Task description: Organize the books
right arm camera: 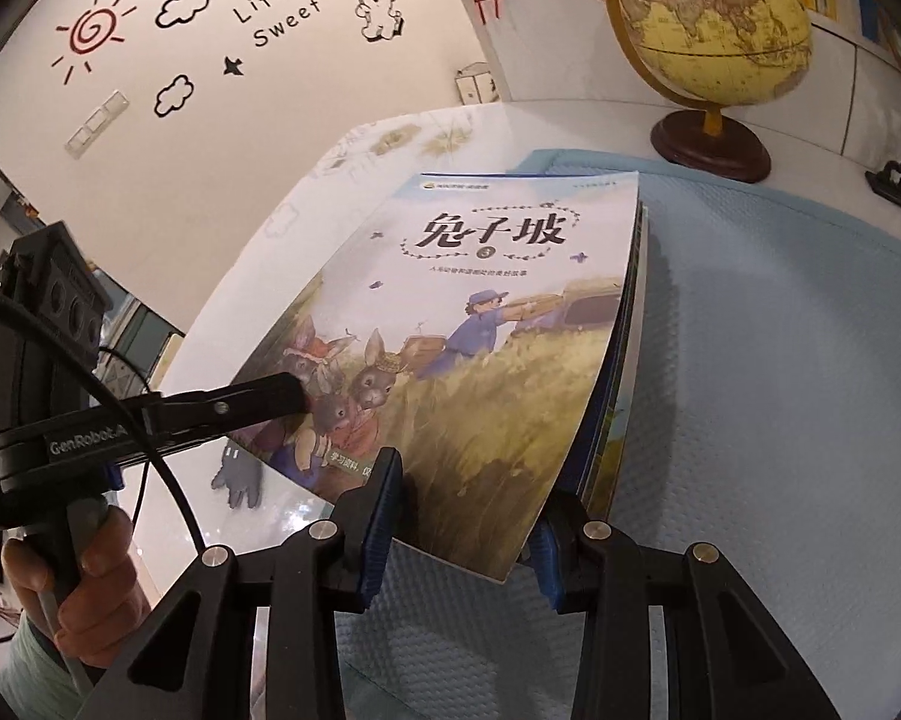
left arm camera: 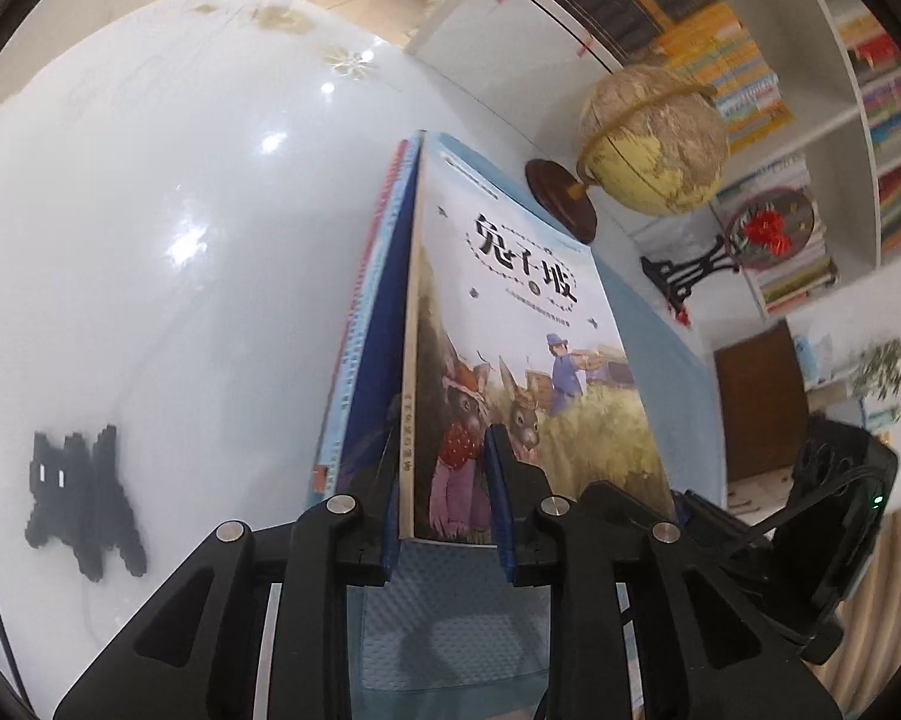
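A stack of thin paperback books (right arm camera: 498, 324) is shown standing on its lower edge on the pale blue textured mat (right arm camera: 750, 420), tilted. The front cover (left arm camera: 510, 360) carries black Chinese title characters above a painted scene of rabbits in a golden field. Blue-spined volumes (left arm camera: 366, 324) are stacked behind it.
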Tool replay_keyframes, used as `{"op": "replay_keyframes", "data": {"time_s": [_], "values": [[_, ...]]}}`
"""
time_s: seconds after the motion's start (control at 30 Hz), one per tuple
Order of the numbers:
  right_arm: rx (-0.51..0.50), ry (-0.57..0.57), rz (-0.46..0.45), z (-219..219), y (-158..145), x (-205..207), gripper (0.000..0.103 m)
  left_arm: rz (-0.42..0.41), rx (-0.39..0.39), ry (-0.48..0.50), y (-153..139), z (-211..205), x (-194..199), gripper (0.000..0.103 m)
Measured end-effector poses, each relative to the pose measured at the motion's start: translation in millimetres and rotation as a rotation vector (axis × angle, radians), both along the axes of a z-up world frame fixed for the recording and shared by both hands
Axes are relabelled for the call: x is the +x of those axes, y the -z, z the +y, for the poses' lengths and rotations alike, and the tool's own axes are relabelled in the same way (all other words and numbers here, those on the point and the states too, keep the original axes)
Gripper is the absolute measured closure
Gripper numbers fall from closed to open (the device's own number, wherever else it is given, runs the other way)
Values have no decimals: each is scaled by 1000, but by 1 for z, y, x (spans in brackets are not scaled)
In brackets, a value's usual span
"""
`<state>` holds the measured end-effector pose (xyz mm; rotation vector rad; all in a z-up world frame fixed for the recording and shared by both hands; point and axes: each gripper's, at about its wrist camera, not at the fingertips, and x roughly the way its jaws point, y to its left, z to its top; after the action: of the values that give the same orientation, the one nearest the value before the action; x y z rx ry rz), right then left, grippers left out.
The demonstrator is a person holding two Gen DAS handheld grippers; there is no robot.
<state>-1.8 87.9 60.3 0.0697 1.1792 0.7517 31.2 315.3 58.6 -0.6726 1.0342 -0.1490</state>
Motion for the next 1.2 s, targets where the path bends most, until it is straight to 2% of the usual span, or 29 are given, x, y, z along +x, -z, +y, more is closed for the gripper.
{"op": "replay_keyframes", "data": {"time_s": [0.17,0.33,0.47,0.53,0.6,0.7,0.77,0.8,0.83,0.87,0.9,0.93,1.03,1.2], "values": [[-3,28,36,2,6,5,65,12,-16,-31,10,4,0,82],[-25,32,85,1,12,8,65,-3,64,-89,3,5,-4,81],[-48,42,96,-24,4,1,56,4,242,-151,-17,-4,-18,81],[-42,93,92,-49,-8,-3,46,-6,318,-145,-32,-18,-24,81],[-43,160,81,-74,-22,-7,46,-36,378,-130,-50,-41,-31,81],[-76,218,-39,-112,-60,-15,46,-108,438,-89,-82,-90,-33,81],[-143,252,-202,-137,-97,-21,45,-162,478,-58,-107,-126,-31,81],[-167,279,-272,-151,-114,-24,39,-189,496,-38,-120,-147,-28,81],[-179,310,-324,-164,-127,-27,25,-207,508,-26,-131,-165,-26,78],[-185,362,-383,-184,-142,-31,16,-218,518,-27,-143,-189,-26,74],[-185,406,-421,-198,-153,-36,5,-219,518,-35,-150,-206,-26,74],[-182,448,-458,-218,-164,-41,4,-219,507,-35,-155,-219,-27,74],[-199,479,-491,-254,-181,-43,4,-214,451,-21,-162,-261,-29,74],[-216,510,-459,-298,-182,-39,4,-203,544,14,-160,-328,-29,74]]}}
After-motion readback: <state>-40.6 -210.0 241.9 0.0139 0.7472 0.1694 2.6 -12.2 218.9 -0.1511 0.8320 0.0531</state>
